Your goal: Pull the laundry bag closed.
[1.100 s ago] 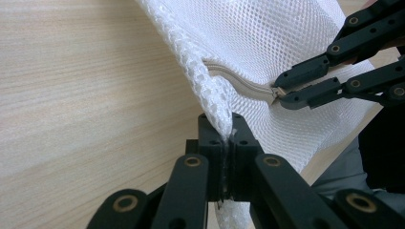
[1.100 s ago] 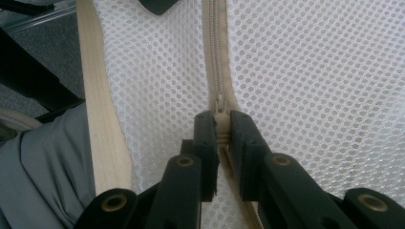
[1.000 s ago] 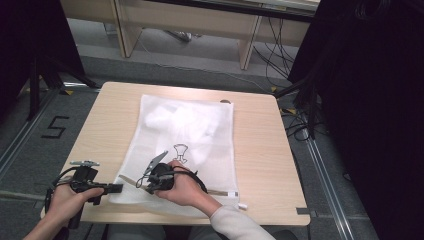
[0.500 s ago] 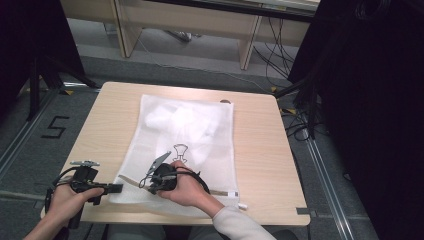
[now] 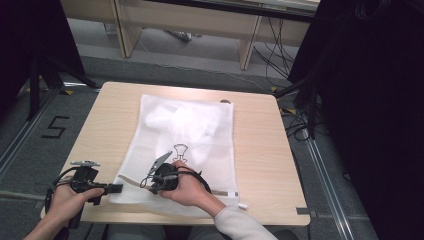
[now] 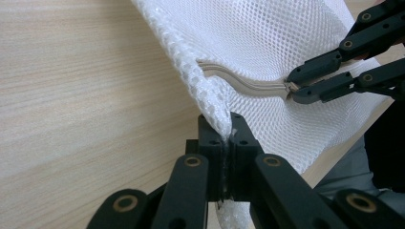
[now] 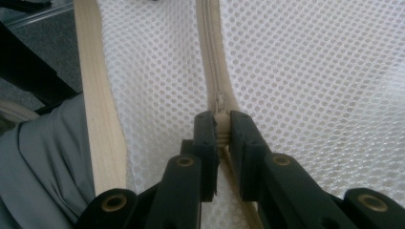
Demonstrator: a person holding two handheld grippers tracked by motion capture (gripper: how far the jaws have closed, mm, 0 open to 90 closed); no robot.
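Tabletop of pale wood carries a white mesh laundry bag, lying flat down its middle with white cloth bunched inside and its zippered end toward the person. A black binder clip lies on the mesh just beyond the right hand. Along the near edge runs the beige zipper. The left tool is clamped on the bag's near left corner, pinching a fold of mesh and lifting it slightly off the wood. The right tool is closed on the zipper pull, the track running straight ahead of it. The step in hand looks like working the zipper, one tool anchoring the corner against the other's pull. Next, the right tool should draw the pull steadily along the track while the left keeps the mesh taut, so no netting snags.
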